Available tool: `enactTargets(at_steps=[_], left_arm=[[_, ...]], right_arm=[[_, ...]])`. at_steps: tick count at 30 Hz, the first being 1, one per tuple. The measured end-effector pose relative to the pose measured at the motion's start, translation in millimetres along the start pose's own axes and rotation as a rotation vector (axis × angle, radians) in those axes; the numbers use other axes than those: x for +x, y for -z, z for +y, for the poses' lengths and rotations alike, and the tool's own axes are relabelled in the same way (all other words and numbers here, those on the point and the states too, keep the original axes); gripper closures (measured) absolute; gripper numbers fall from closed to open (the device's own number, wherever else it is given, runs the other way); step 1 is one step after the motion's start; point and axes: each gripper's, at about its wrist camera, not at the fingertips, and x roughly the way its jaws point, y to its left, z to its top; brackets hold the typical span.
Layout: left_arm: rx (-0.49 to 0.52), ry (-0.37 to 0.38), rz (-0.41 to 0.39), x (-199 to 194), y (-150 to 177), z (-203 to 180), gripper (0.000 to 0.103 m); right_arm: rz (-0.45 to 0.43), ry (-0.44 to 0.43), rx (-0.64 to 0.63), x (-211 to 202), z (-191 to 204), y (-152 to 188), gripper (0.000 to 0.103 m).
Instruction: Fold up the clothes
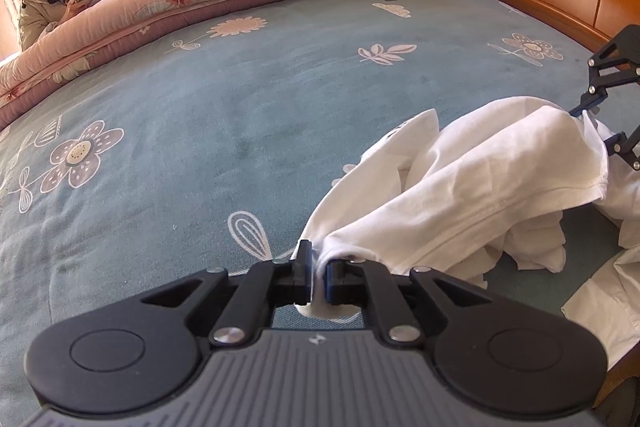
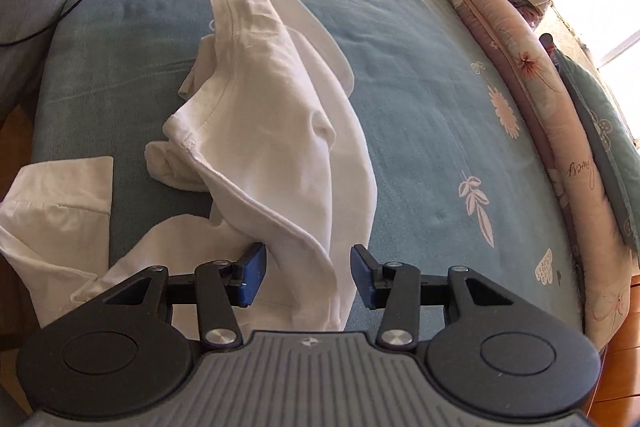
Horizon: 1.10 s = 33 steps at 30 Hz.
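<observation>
- Blue flowered bedsheet (image 1: 240, 107) gives me room to spread; white garment (image 2: 272, 115) lies bunched across it
- my left gripper (image 1: 318, 273) is clenched on one corner, lifting that end
- my right gripper (image 2: 307, 277) gapes around a fold, nothing pinched yet

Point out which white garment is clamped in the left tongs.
The crumpled shirt stretched across the blue sheet: the left tongs pinch its corner. The flat white garment at the bed's edge lies untouched.
</observation>
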Motion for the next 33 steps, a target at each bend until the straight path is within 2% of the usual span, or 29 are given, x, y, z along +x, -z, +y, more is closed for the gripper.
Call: enactTargets(at_steps=[1,2,5,13,18,21,25,30,33], left_arm=[[0.001,0.0,0.001,0,0,0,0.096],[0.003,-0.004,0.002,-1,0,0,0.096],[-0.002,-0.004,0.01,-2,-3,-2,0.096],[0.018,0.036,-0.049,-35,-22,-14,0.097],[0.052,0.097,-0.09,-46,-53,-27,0.097],[0.089,0.108,-0.099,-36,-77,-35,0.097],[0.094,0.087,-0.116,-12,-114,-34,0.098],[0.052,0.045,-0.143,22,-152,-24,0.098],[-0.038,0.034,-0.144,49,-168,-8,0.098]], right_arm=[[0.006,-0.013,0.01,2,0,1,0.072],[0.011,-0.026,0.019,3,-1,2,0.085],[-0.022,0.001,0.072,-8,-4,5,0.093],[-0.083,0.192,0.265,-45,-55,20,0.094],[-0.065,0.275,0.376,-34,-84,31,0.094],[-0.038,0.283,0.443,-14,-96,37,0.094],[-0.021,0.318,0.488,3,-113,39,0.094],[-0.013,0.383,0.547,19,-152,36,0.094],[-0.003,0.418,0.591,33,-180,36,0.094]])
